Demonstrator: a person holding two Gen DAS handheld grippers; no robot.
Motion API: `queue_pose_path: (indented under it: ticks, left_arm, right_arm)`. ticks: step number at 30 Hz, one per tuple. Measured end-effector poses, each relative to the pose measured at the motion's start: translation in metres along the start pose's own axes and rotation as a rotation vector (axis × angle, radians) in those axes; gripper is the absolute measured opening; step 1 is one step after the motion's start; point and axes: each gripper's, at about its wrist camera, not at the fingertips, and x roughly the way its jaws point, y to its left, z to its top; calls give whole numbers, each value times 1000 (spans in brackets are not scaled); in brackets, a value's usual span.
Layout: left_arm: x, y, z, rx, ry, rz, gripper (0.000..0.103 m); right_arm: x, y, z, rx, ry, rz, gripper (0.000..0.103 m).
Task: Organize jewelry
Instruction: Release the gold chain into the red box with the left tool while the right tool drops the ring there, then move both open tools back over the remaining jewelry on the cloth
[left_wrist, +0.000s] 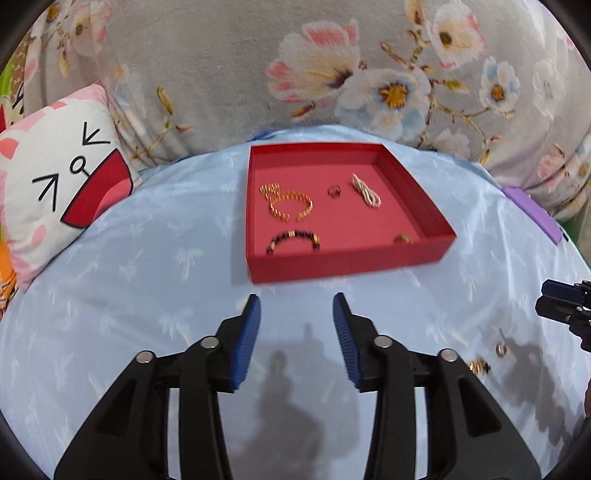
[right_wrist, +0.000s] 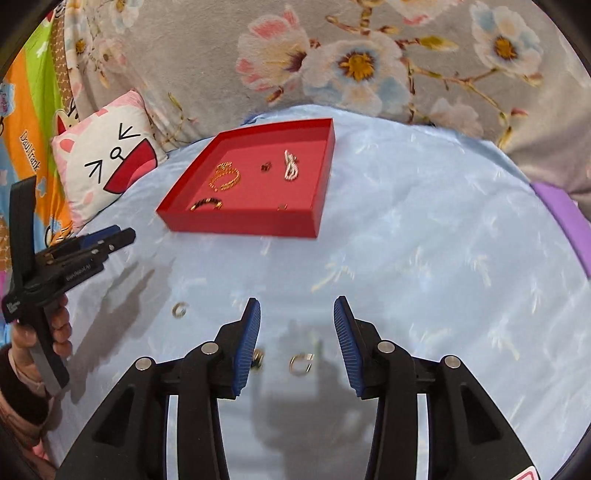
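The left gripper (left_wrist: 297, 306) fills the bottom of its own view, jaws standing apart with nothing between the blue pads, only pale blue cloth (left_wrist: 147, 258) under them. Just beyond the fingertips lies the red tray (left_wrist: 351, 260), holding a gold chain bracelet (left_wrist: 290, 206), a dark beaded bracelet (left_wrist: 293, 240), a small ring (left_wrist: 334, 191), a pale pearl piece (left_wrist: 365, 190) and a small gold piece (left_wrist: 403, 239) by the near wall. Off to the right, outside the tray, lie a loose ring (left_wrist: 501, 349) and a gold and dark earring (left_wrist: 479, 366). In the right wrist view, the right gripper (right_wrist: 297, 310) is likewise parted and holds nothing; a gold hoop (right_wrist: 301, 363) lies on the cloth between its fingers, untouched, with a dark and gold piece (right_wrist: 257, 358) against the left pad's edge and another ring (right_wrist: 180, 309) further left. The tray sits well beyond, up and to the left.
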Motion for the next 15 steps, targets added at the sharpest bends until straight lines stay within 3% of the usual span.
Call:
queue_pose_path:
  ticks: [1,8,15]
  left_arm:
    - [-2,-4,-8,2,2,7,48]
    - [-2,-22,-53,-7,43,27,49]
    - [3,-4,-58,-109,82,-38,49]
  right_arm:
    - [1,2,-6,2,4,13,41]
    - [17,35,-35,-107,20,12,41]
    - [39,37,-46,-103,60,19,41]
